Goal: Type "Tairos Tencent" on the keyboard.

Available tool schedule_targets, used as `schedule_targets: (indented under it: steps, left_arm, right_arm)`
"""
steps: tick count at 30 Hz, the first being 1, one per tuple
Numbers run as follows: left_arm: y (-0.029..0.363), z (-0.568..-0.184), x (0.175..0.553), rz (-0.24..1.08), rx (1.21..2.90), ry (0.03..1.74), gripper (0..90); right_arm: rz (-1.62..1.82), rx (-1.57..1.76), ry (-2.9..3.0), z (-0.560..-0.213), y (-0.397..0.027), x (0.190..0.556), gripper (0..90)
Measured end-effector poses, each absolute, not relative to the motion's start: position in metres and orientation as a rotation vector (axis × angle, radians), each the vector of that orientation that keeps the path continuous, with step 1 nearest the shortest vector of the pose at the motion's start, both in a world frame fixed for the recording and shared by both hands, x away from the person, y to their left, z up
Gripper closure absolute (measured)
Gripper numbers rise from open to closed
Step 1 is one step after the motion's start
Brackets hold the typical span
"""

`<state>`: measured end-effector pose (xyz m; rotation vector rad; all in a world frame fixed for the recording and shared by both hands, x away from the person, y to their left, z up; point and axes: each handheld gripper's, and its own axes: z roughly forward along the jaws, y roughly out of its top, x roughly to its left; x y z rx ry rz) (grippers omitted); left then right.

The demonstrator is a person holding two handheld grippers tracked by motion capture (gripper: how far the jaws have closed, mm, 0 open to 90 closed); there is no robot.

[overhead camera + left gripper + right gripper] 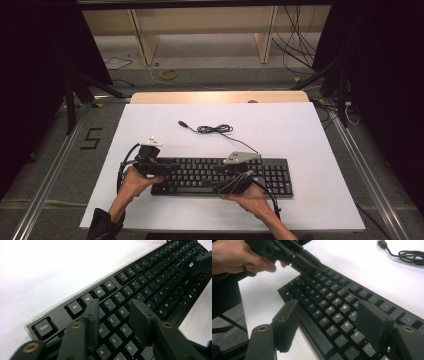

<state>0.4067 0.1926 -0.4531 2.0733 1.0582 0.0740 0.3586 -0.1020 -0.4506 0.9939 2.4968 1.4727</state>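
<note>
Keyboard: we see the black keyboard lying flat on the white desk, near its front edge, long side across.
Left gripper: our left gripper sits over the keyboard's left end, above the W, E, R keys; its fingers stand apart with nothing pinched between them, hovering just over the keycaps.
Right gripper: our right gripper hangs over the middle letter rows, its fingers spread wide with only keys showing between them, one finger out past the keyboard's front edge.
Left hand: the left hand wraps the left gripper's body.
Cable: the keyboard's cable lies coiled on the desk behind the keyboard, its plug loose to the left.
</note>
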Motion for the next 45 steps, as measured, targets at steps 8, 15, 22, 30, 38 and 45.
schedule_targets:
  steps: [8,15,22,30,38,45]
  left_arm:
    - [0.187,-0.455,0.41,0.066,2.119,1.047,73.5]
    - [0.181,-0.459,0.41,0.055,2.167,1.024,81.7]
    - [0.177,-0.463,0.412,0.058,2.19,1.019,86.9]
    - [0.173,-0.468,0.412,0.066,2.221,1.025,88.9]
    - [0.171,-0.469,0.41,0.084,2.224,1.026,89.0]
    - [0.175,-0.455,0.406,0.073,2.172,1.007,81.1]
  right_arm:
    - [1.47,0.993,2.5,-0.451,-0.102,0.358,35.5]
    - [1.466,0.989,2.502,-0.451,-0.101,0.358,35.5]
    - [1.467,0.99,2.503,-0.452,-0.101,0.358,35.5]
    - [1.468,0.991,2.502,-0.452,-0.101,0.358,35.5]
    - [1.467,0.99,2.502,-0.451,-0.101,0.358,35.5]
    - [1.469,0.983,2.502,-0.451,-0.101,0.358,35.7]
